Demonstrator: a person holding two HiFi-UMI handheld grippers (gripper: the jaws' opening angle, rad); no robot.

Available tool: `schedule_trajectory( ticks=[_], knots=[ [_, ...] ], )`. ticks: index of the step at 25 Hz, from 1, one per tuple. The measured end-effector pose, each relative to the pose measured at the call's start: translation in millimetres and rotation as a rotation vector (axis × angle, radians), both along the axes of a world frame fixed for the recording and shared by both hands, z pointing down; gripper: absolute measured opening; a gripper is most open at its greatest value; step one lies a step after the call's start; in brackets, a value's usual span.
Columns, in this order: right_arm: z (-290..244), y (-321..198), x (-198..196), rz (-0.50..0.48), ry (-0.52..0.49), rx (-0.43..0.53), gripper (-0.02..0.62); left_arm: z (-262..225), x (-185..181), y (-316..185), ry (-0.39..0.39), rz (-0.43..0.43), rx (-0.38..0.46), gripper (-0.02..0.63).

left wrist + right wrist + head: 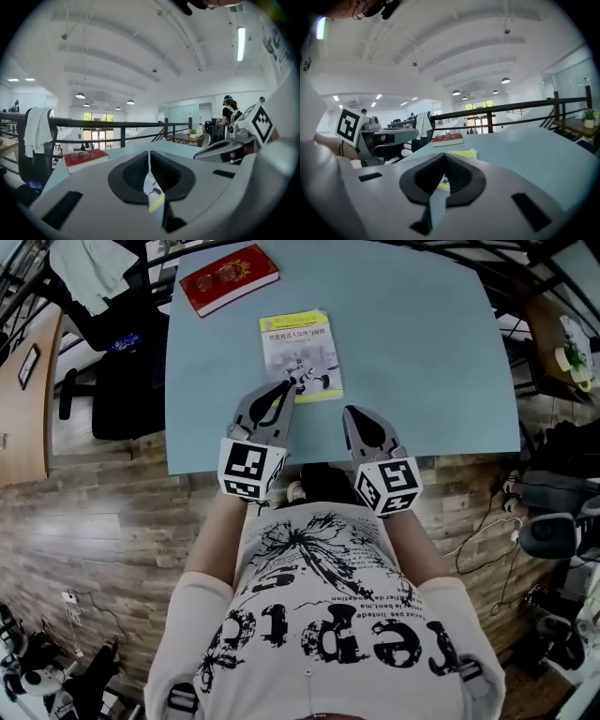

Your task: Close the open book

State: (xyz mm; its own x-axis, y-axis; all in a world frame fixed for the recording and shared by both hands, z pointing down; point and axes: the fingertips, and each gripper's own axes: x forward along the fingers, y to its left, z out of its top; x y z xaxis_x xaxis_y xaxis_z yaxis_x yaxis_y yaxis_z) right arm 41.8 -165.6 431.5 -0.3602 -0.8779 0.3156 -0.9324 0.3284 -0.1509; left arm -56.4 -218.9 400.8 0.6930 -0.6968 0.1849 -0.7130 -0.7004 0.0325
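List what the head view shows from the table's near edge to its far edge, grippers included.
Right gripper → yellow book → red book with glasses on it. The left gripper is left out: its tip overlaps the yellow book.

The pale blue table [431, 352] is lying open across its whole right half, leaving free passage there. A yellow-edged white booklet [300, 338] is sitting mid-table, under the tips of the left tongs [290, 383]. The right tongs [350, 412] are hanging just beside its near right corner. A red hardback book [230, 277] is blocking the far left corner, and a black railing [122, 124] is bounding the far side.
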Motion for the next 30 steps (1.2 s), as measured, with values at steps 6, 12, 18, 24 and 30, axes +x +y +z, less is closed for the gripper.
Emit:
schedule_trajectory(
  ticks=[6, 12, 18, 24, 30],
  knots=[
    [-34.8, -2.8, -16.5, -0.049, 0.027, 0.121, 0.011, -50.6, -39.1, 14.2, 0.025, -0.045, 0.092, 0.025],
    [-63.4, -0.9, -18.3, -0.061, 0.052, 0.227, 0.011, -72.4, -60.3, 28.1, 0.053, -0.088, 0.117, 0.025],
    [-71.9, -2.7, -25.6, -0.077, 0.082, 0.276, 0.011, -76.7, -72.8, 28.5, 0.059, -0.118, 0.108, 0.025],
    [-70.5, -5.1, -23.2, -0.072, 0.086, 0.273, 0.011, -74.9, -71.9, 27.4, 0.061, -0.118, 0.103, 0.025],
    [-70.0, -7.6, -18.6, -0.054, 0.107, 0.27, 0.009, -70.2, -72.1, 26.4, 0.071, -0.118, 0.088, 0.025]
  ],
)
